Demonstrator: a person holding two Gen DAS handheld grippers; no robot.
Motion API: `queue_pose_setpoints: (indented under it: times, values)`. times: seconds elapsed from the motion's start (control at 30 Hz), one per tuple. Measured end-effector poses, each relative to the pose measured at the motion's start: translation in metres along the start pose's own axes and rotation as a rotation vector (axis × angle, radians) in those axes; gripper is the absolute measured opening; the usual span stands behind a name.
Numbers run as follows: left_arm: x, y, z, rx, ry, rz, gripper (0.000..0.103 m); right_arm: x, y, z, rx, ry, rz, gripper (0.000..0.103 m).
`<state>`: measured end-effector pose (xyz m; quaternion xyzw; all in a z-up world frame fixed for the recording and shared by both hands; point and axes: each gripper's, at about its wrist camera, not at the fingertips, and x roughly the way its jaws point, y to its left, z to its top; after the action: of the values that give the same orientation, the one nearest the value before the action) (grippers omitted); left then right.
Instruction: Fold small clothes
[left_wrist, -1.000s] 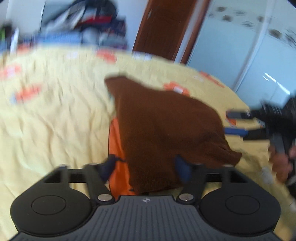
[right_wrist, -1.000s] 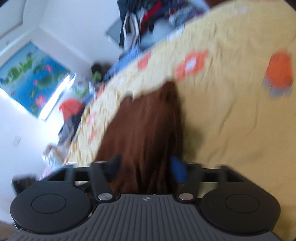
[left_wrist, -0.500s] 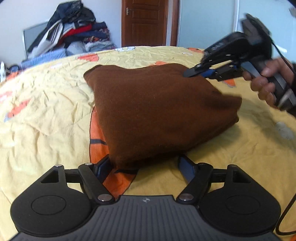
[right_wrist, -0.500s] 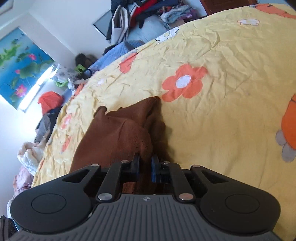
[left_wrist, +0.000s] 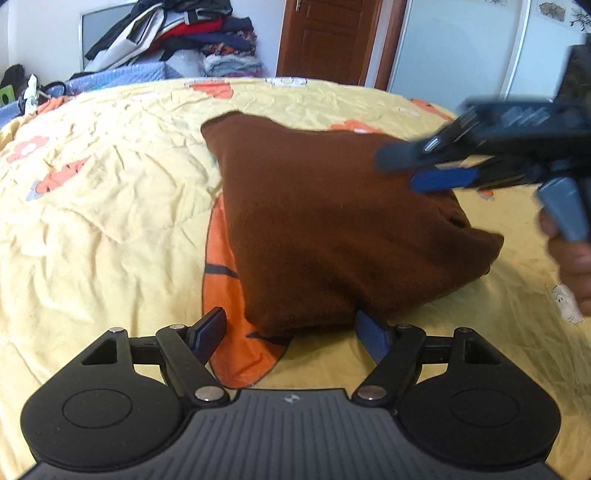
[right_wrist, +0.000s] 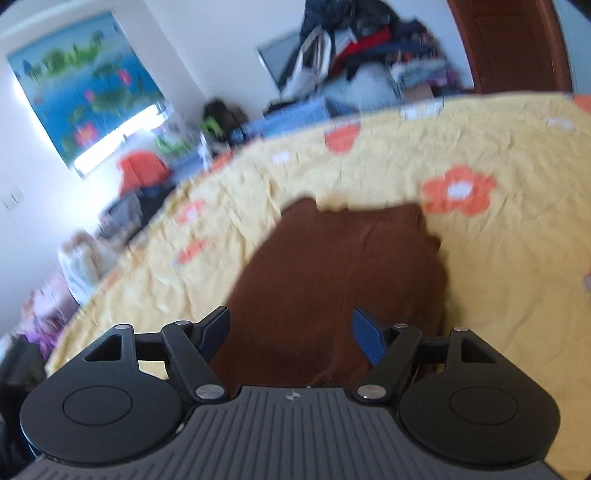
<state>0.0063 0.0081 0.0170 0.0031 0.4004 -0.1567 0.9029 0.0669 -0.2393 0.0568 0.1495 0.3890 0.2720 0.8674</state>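
Tidying a folded brown garment on the bed

Lying on the yellow flowered bedsheet (left_wrist: 110, 206), the brown garment (left_wrist: 332, 229) looks already folded into a thick, roughly four-sided bundle. Its near edge sits partly over an orange print on the sheet. Which kind of garment it is, cannot tell.

Left gripper (left_wrist: 291, 332): jaws spread wide, nothing between them, low on the sheet right at the bundle's near edge. One finger sits clear to the side; the other is tucked against or just under the cloth.

Right gripper (right_wrist: 291, 328): jaws also spread, holding nothing, hovering over the bundle's right side. In the left view it shows above the cloth, blurred, with the person's hand (left_wrist: 572, 266) on its handle. The right view is blurred too.

Judgement: the fold seems mostly done, and what's left is squaring or one more fold.

How to do it well:
- Pinch only the top layer or the whole edge, not a random half, or the layers will slide apart.
- Grab two matching corners, one per gripper, and move both together so the edge stays straight.
- The right-hand corner looks puffy and loose, so flatten it before any further fold.
- Keep the cloth low over the sheet; lifting high would let the bundle fall open.

Other clothes (left_wrist: 177, 33) are piled in the background, well apart.
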Motion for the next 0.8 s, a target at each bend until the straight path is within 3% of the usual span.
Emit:
queue_pose_setpoints:
  times: [0.07,0.13,0.2,0.27,0.3,0.37,0.43,0.5,0.6,0.7,0.73,0.77,0.8]
  values:
    - [0.002,-0.002,-0.003,0.001,0.001,0.004,0.077,0.021,-0.009,-0.006,-0.010,0.056,-0.046,0.073]
    - [0.002,-0.004,-0.004,0.010,-0.003,0.010,0.077,0.024,-0.021,-0.016,-0.031,0.002,-0.003,0.068]
    - [0.001,-0.003,-0.005,0.009,-0.002,0.007,0.077,0.018,-0.031,-0.016,0.030,-0.010,0.017,0.060]
    - [-0.001,-0.001,-0.005,0.001,0.000,0.007,0.077,0.009,-0.035,-0.014,0.078,-0.009,0.024,0.057]
    - [-0.003,0.001,-0.005,-0.008,0.001,0.005,0.077,0.001,-0.036,-0.013,0.107,-0.020,0.027,0.060]
    - [-0.013,0.010,-0.006,-0.049,-0.006,-0.027,0.077,-0.018,-0.035,-0.016,0.142,-0.071,0.020,0.074]
    - [-0.023,0.026,-0.007,-0.133,-0.018,-0.100,0.077,-0.035,-0.041,-0.019,0.162,-0.123,0.005,0.095]
    - [-0.025,0.045,-0.005,-0.243,-0.010,-0.166,0.078,-0.045,-0.053,-0.023,0.207,-0.117,-0.013,0.096]
    - [-0.012,0.067,0.000,-0.393,0.028,-0.239,0.077,-0.038,-0.073,-0.032,0.289,-0.014,0.011,0.096]
    - [0.008,0.074,0.006,-0.476,0.048,-0.343,0.076,-0.019,-0.075,-0.044,0.315,0.079,0.041,0.095]
    - [0.014,0.074,0.010,-0.488,0.052,-0.358,0.073,-0.016,-0.072,-0.047,0.299,0.070,0.051,0.095]
    - [0.019,0.073,0.015,-0.490,0.070,-0.364,0.057,-0.013,-0.069,-0.048,0.297,0.072,0.062,0.094]
    - [0.025,0.069,0.018,-0.485,0.089,-0.348,0.035,-0.011,-0.066,-0.047,0.304,0.073,0.072,0.086]
